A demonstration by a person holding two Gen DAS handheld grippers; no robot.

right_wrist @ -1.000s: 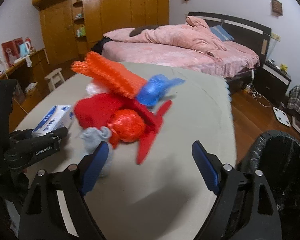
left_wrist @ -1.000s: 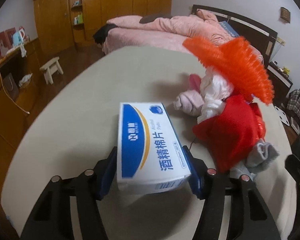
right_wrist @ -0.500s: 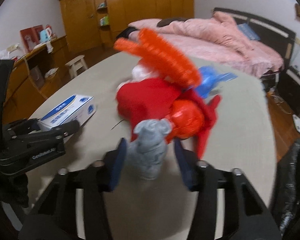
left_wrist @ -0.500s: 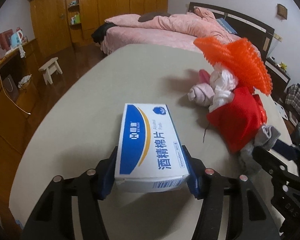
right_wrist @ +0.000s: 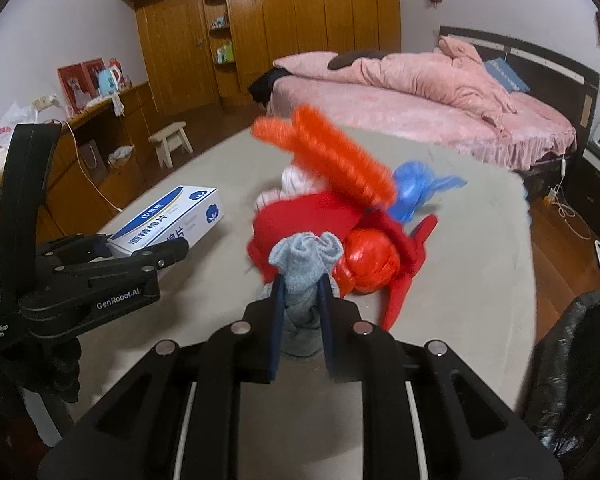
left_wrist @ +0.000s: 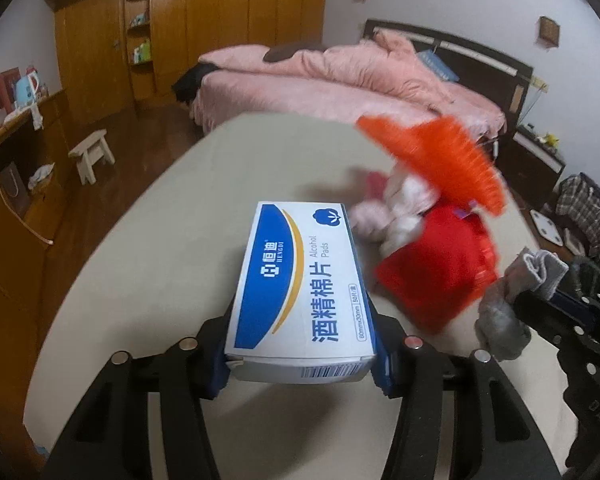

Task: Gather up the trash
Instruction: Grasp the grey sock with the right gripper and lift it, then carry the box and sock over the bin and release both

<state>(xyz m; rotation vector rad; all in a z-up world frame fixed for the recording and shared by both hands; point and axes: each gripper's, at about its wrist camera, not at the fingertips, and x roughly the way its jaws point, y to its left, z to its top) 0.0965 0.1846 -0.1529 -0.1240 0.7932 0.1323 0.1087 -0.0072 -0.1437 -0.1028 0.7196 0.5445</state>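
Note:
My left gripper (left_wrist: 300, 344) is shut on a blue and white alcohol pads box (left_wrist: 300, 280), held just above the beige table (left_wrist: 148, 264); the box also shows in the right wrist view (right_wrist: 168, 224). My right gripper (right_wrist: 300, 300) is shut on a grey sock (right_wrist: 306, 264), which also shows in the left wrist view (left_wrist: 512, 300). Behind it lies a pile: a red cloth (right_wrist: 308, 216), a crumpled red bag (right_wrist: 372, 260), an orange bristly piece (right_wrist: 332, 160), a blue bag (right_wrist: 416, 188) and pink-white cloth (left_wrist: 396, 216).
A black-lined trash bin (right_wrist: 572, 364) stands at the table's right edge. A pink bed (right_wrist: 420, 88) and wooden wardrobes (right_wrist: 284, 28) are behind. A small stool (left_wrist: 92, 152) stands on the floor to the left.
My right gripper moved left to the grey sock and closed on it. My left gripper kept its hold on the box and raised it slightly.

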